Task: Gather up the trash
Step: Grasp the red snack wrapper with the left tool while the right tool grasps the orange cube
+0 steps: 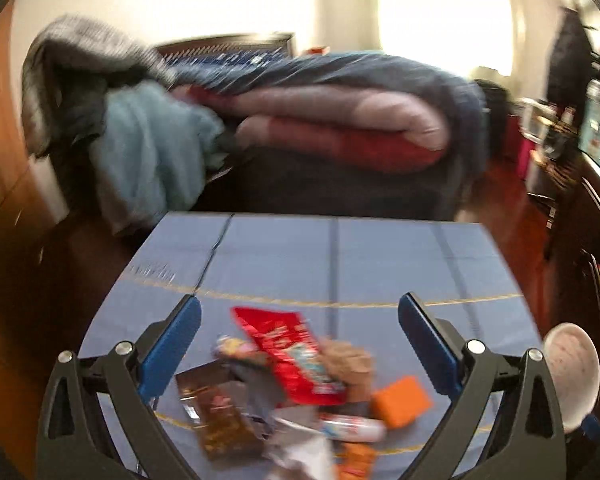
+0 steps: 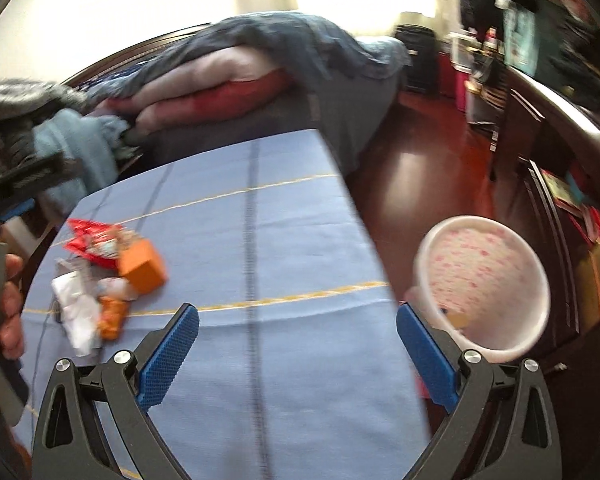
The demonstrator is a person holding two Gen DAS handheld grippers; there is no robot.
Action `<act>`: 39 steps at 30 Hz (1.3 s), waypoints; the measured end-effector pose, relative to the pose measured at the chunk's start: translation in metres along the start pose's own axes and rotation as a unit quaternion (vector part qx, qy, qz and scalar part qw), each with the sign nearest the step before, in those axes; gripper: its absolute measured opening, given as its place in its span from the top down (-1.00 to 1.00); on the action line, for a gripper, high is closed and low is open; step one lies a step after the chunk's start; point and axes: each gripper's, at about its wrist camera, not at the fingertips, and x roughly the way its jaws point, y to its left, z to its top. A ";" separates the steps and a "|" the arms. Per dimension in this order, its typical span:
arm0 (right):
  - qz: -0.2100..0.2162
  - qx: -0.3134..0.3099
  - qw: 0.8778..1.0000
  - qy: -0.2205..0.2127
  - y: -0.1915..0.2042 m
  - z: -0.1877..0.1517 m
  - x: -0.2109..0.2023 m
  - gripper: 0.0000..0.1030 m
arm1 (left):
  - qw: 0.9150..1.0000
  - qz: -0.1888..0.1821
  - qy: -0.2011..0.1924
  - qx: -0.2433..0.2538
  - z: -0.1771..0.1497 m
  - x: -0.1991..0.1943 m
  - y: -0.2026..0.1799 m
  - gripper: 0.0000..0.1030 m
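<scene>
A pile of trash lies on the blue tablecloth [image 1: 380, 256]: a red snack wrapper [image 1: 288, 352], an orange box [image 1: 400, 400], a brown wrapper [image 1: 216, 412], a white tube [image 1: 352, 428] and crumpled paper. My left gripper [image 1: 300, 302] hovers over the pile with its jaws wide open and nothing between the pads. In the right wrist view the same pile sits at the left, with the red wrapper [image 2: 92, 240] and orange box [image 2: 142, 266]. My right gripper [image 2: 298, 312] is open over bare cloth [image 2: 292, 208]. A white bin with pink dots [image 2: 480, 272] stands off the table's right edge.
A bed with folded quilts [image 1: 340, 116] and a teal blanket [image 1: 152, 152] lies beyond the table. Red-brown wooden floor [image 2: 412, 168] runs to the right, lined by dark furniture [image 2: 540, 128]. A person's hand [image 2: 8, 304] holds the left gripper's handle. The bin [image 1: 572, 368] shows at the left view's right edge.
</scene>
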 end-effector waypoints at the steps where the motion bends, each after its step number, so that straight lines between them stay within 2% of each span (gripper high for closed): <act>1: 0.005 -0.005 1.000 0.001 0.006 0.000 0.001 -0.91 | 1.000 0.006 0.019 -0.011 0.000 0.013 0.009 -0.92; 8: 0.022 -0.050 0.998 0.017 0.059 0.004 0.028 -0.91 | 0.995 -0.014 0.086 -0.048 -0.009 0.061 0.032 -0.92; 14: 0.035 -0.067 0.997 0.020 0.087 0.012 0.060 -0.91 | 0.992 -0.036 0.106 -0.062 -0.016 0.082 0.039 -0.90; 19: 0.041 -0.065 0.997 0.030 0.098 0.019 0.077 -0.83 | 0.990 -0.053 0.117 -0.064 -0.019 0.092 0.037 -0.49; 22: 0.047 -0.066 0.996 0.033 0.104 0.022 0.084 -0.69 | 0.988 -0.063 0.122 -0.064 -0.020 0.096 0.034 -0.36; 24: 0.048 -0.071 0.996 0.037 0.107 0.022 0.087 -0.55 | 0.989 -0.065 0.121 -0.062 -0.022 0.096 0.033 -0.08; 25: 0.050 -0.073 0.995 0.039 0.108 0.022 0.088 -0.46 | 0.988 -0.068 0.123 -0.059 -0.022 0.097 0.031 0.18; 27: 0.055 -0.075 0.995 0.042 0.111 0.023 0.091 -0.31 | 0.987 -0.073 0.127 -0.059 -0.023 0.099 0.031 0.55; 29: 0.064 -0.078 0.994 0.043 0.111 0.022 0.091 -0.07 | 0.987 -0.079 0.125 -0.063 -0.022 0.098 0.033 0.61; 31: 0.073 -0.082 0.993 0.041 0.112 0.021 0.089 0.27 | 0.988 -0.078 0.113 -0.064 -0.021 0.092 0.035 0.65; 39: 0.067 -0.067 0.995 0.032 0.102 0.019 0.079 0.28 | 0.992 -0.078 0.062 -0.078 0.001 0.056 0.053 0.69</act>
